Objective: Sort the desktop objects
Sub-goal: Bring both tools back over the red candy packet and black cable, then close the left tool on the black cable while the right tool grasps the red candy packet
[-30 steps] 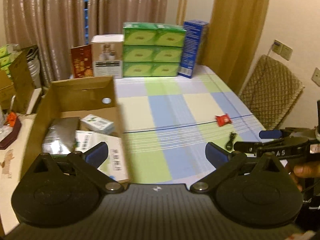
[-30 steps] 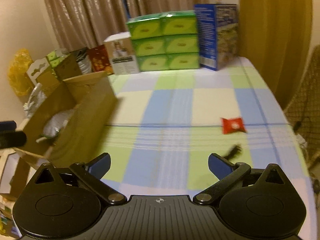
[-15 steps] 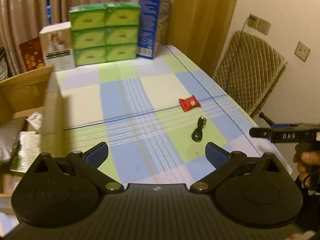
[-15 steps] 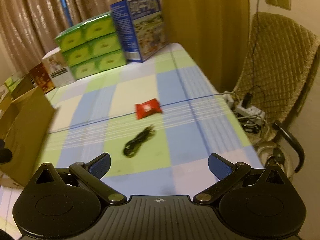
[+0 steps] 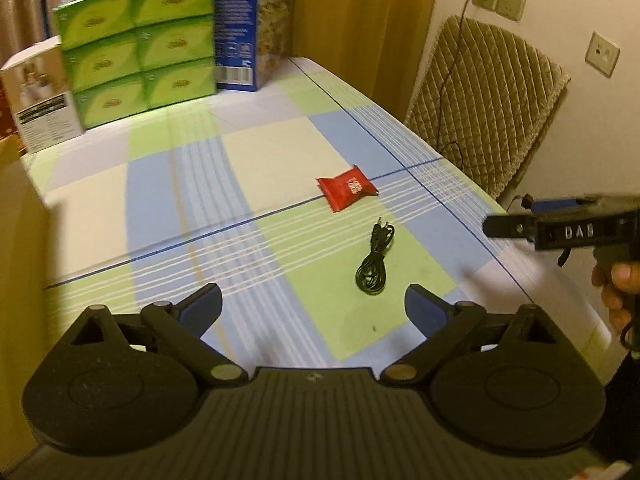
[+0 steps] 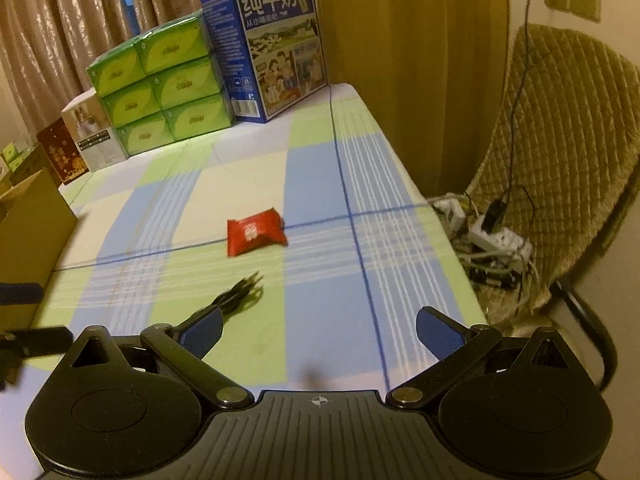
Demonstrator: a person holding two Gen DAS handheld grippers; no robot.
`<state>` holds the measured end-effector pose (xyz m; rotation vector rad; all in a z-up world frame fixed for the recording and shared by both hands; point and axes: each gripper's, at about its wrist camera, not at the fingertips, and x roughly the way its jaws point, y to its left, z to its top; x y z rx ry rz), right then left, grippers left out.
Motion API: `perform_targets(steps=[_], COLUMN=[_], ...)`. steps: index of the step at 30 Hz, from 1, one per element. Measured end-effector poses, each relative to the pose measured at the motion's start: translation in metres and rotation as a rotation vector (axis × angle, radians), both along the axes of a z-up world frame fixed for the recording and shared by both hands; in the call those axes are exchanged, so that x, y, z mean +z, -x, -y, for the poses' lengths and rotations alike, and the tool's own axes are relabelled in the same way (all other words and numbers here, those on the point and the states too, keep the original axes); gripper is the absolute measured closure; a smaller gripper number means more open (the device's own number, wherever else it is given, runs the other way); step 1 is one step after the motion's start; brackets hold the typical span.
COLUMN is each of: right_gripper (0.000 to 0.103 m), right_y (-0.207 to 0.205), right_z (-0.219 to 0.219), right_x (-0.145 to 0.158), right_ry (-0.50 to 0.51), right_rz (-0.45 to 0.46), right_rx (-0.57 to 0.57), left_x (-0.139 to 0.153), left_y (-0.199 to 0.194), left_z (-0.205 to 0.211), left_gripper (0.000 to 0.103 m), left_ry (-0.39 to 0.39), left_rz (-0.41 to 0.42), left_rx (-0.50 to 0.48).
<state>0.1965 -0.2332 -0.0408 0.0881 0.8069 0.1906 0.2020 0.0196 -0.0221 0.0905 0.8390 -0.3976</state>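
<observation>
My left gripper and my right gripper both have their jaws spread wide with nothing in them. On the checked tablecloth lie a black cable near me and a red packet just beyond it, apart from each other. The cable looks light and floppy, so I think I should pinch the bunched loop. The packet looks soft and crinkly, maybe slippery, so I would squeeze its middle. Only the right view shows the power strip on the chair; only the left view shows the person's hand holding my right gripper
</observation>
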Motion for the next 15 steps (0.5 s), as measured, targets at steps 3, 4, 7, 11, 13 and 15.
perform_targets(steps=[3,4,7,11,13,15], right_gripper=[0.002,0.002,0.004,0.031,0.038,0.041], right_y=[-0.018,-0.024,-0.040,-0.058,-0.064,-0.069], right_z=[0.002,0.003,0.005,0.002,-0.001,-0.003], right_x=[-0.004,-0.006,-0.015,-0.028,-0.029,-0.028], right_ry=[0.015,0.022,0.035,0.053,0.058,0.066], right_rz=[0.009,0.008,-0.007,-0.054,-0.052,-0.039], right_rx=[0.028,0.034,0.050,0.077,0.094,0.109], left_x=[-0.011,-0.015,-0.028,-0.044,-0.050,-0.054], left_y=[-0.013,-0.018,-0.030,-0.042,-0.047,-0.053], left_z=[0.012,0.015,0.025,0.036,0.042,0.049], left_gripper=[0.015,0.017,0.030,0.036,0.040,0.046], left_ry=[0.007,0.012,0.015,0.029,0.028,0.033], left_rz=[-0.006,-0.013,-0.032,-0.045,-0.052,-0.048], left_rx=[-0.026,-0.038,-0.073,-0.102,-0.119,-0.143])
